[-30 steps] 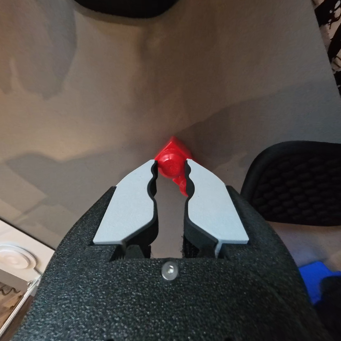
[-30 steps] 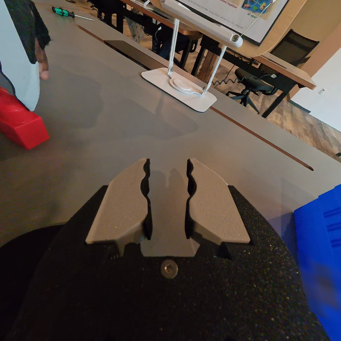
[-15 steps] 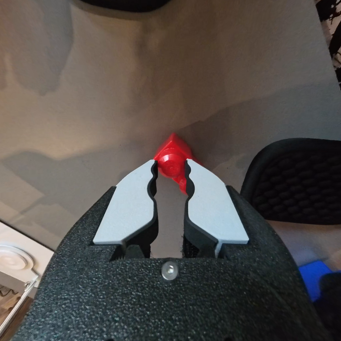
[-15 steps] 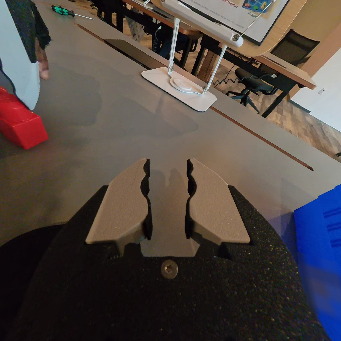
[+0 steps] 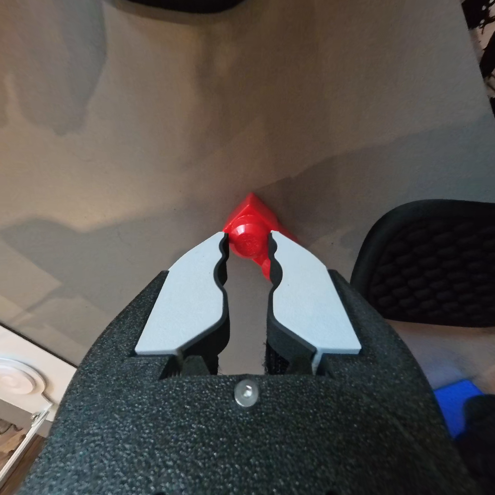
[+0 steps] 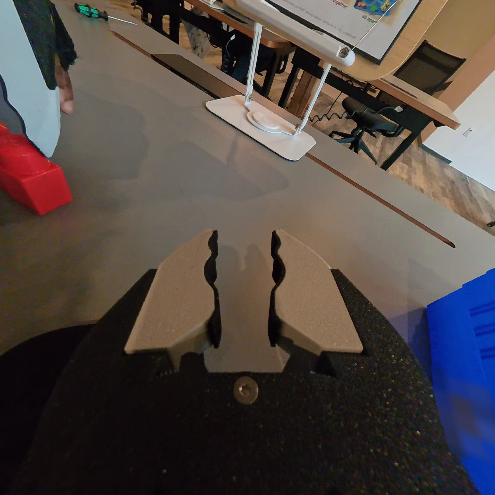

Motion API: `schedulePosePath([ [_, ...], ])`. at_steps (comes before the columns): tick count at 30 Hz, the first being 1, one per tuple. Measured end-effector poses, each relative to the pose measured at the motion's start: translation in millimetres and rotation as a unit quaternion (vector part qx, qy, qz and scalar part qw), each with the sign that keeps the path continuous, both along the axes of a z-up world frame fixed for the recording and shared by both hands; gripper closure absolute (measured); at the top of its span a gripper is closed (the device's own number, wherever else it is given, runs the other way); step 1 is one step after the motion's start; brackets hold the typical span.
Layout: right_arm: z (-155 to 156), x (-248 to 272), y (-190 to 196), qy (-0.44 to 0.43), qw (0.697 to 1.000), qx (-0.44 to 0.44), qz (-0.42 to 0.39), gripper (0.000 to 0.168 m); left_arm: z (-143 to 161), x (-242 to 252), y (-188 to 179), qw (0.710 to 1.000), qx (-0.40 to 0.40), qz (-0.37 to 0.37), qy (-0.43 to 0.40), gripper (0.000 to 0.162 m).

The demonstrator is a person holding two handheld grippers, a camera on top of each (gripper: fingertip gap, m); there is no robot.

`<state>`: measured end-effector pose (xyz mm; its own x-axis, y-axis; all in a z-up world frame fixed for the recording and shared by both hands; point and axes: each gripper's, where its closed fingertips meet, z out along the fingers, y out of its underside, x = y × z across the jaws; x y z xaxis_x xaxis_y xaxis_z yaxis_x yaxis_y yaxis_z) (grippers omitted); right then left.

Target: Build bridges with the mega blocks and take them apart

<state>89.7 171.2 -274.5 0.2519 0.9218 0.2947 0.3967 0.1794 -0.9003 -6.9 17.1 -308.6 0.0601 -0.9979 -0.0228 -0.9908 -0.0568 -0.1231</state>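
Observation:
My left gripper (image 5: 247, 233) is shut on a stud of a red block (image 5: 250, 242), which I see from above over the grey table (image 5: 187, 134). The same red block (image 6: 32, 182) shows at the far left of the right wrist view, lying on the table under the left gripper's white body (image 6: 26, 80). My right gripper (image 6: 245, 233) is open and empty, low over the bare table. A blue block (image 6: 466, 348) lies close to its right side; a blue corner (image 5: 452, 401) also shows in the left wrist view.
A white lamp stand base (image 6: 259, 128) stands at the table's far edge. A green-handled screwdriver (image 6: 91, 12) lies far back left. A black mesh pad (image 5: 428, 262) lies right of the red block. Chairs and desks stand beyond the table.
Almost nothing. The left gripper stays shut on the red block's stud, and the right gripper stays open in place; the views shift only very slightly.

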Motion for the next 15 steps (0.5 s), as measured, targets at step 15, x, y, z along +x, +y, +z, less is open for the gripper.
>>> schedulePosePath([
  [15, -0.6, -0.3, 0.2, -0.002, 1.000, 0.001, 0.001, 0.130, 5.3, -0.7, -1.2, 1.000, 0.001, 0.007, -0.007, 0.128],
])
